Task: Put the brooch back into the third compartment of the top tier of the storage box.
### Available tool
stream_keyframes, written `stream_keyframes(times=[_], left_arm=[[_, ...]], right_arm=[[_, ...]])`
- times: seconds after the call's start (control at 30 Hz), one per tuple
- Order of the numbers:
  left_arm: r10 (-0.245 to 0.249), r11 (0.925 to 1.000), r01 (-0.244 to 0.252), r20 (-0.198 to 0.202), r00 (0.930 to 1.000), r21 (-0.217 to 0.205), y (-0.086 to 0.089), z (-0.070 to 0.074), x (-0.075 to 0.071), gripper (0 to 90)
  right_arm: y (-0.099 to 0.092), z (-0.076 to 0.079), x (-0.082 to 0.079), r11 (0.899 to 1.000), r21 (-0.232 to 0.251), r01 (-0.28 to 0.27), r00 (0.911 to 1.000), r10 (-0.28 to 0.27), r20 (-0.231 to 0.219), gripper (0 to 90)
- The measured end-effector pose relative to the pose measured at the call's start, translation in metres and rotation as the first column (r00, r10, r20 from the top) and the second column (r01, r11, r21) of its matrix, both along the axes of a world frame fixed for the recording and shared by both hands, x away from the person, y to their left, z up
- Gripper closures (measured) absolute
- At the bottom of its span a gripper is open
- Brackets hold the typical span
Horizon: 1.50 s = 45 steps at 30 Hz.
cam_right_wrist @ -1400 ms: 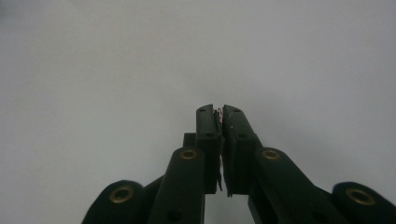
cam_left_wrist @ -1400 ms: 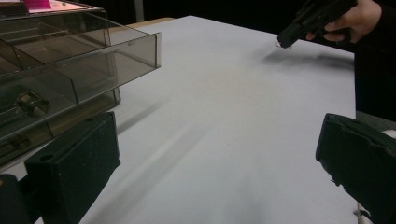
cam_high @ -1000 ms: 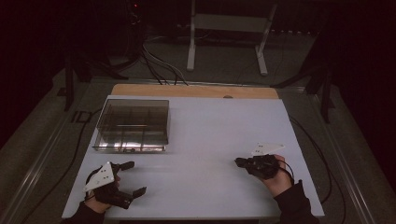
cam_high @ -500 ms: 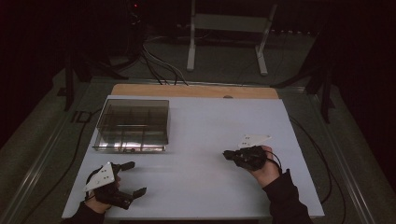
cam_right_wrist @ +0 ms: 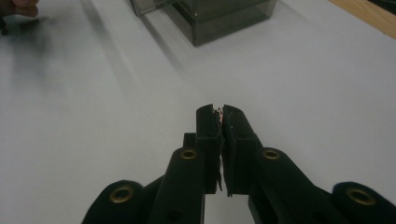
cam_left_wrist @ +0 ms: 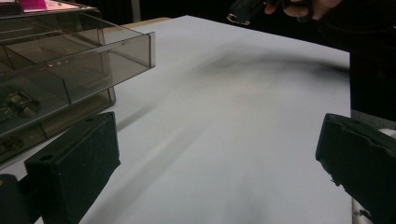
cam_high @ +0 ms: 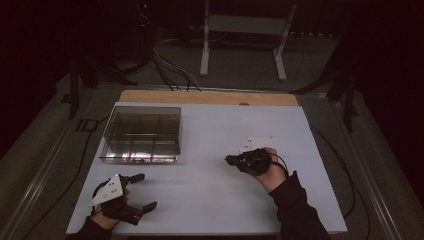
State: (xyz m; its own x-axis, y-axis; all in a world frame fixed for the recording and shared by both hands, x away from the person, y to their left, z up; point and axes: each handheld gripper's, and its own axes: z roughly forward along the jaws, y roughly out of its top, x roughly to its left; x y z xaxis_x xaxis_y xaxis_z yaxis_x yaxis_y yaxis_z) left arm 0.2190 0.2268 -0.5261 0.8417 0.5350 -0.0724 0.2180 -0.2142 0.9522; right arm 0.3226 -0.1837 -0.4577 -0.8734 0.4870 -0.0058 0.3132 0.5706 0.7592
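Your right tongs [cam_right_wrist: 220, 112] were pinched shut on tiny pale-red scrap, mid-surface. Clear compartment box [cam_high: 142, 134] sat near surface's far-left corner, up-left of them, long axis along far edge. Left tongs [cam_high: 141, 191] gaped wide, empty, near left front edge, closer to box.

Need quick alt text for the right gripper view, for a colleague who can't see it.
The right tongs are shut, black jaws pressed together over the white table. A smoky clear box stands beyond them at the top.
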Motion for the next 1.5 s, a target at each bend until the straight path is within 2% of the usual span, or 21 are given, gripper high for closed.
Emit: stream_keyframes(times=[0.63, 0.77, 0.87, 1.13, 1.5], left_arm=[[-0.007, 1.0000, 0.007, 0.001, 1.0000, 0.003, 0.000, 0.000, -0.001, 0.6], [-0.006, 1.0000, 0.006, 0.003, 1.0000, -0.001, 0.000, 0.000, -0.001, 0.6], [-0.006, 0.9999, 0.006, 0.004, 1.0000, 0.013, 0.000, 0.000, -0.001, 0.6], [-0.007, 1.0000, 0.007, 0.005, 1.0000, 0.001, 0.000, 0.000, -0.001, 0.6], [-0.009, 1.0000, 0.009, 0.005, 0.9999, -0.002, 0.001, 0.001, -0.002, 0.6]], right_arm=[[0.046, 0.022, 0.016, 0.995, 0.038, -0.087, 0.9960, 0.086, 0.025, 86.0], [0.056, 0.027, 0.017, 0.994, 0.032, -0.102, 0.9944, 0.101, 0.031, 85.9], [0.062, 0.031, 0.019, 0.993, 0.032, -0.113, 0.9930, 0.112, 0.038, 85.9], [0.081, 0.044, 0.023, 0.988, 0.027, -0.151, 0.9867, 0.149, 0.064, 85.9], [0.107, 0.055, 0.033, 0.982, 0.018, -0.187, 0.9805, 0.186, 0.063, 85.9]])
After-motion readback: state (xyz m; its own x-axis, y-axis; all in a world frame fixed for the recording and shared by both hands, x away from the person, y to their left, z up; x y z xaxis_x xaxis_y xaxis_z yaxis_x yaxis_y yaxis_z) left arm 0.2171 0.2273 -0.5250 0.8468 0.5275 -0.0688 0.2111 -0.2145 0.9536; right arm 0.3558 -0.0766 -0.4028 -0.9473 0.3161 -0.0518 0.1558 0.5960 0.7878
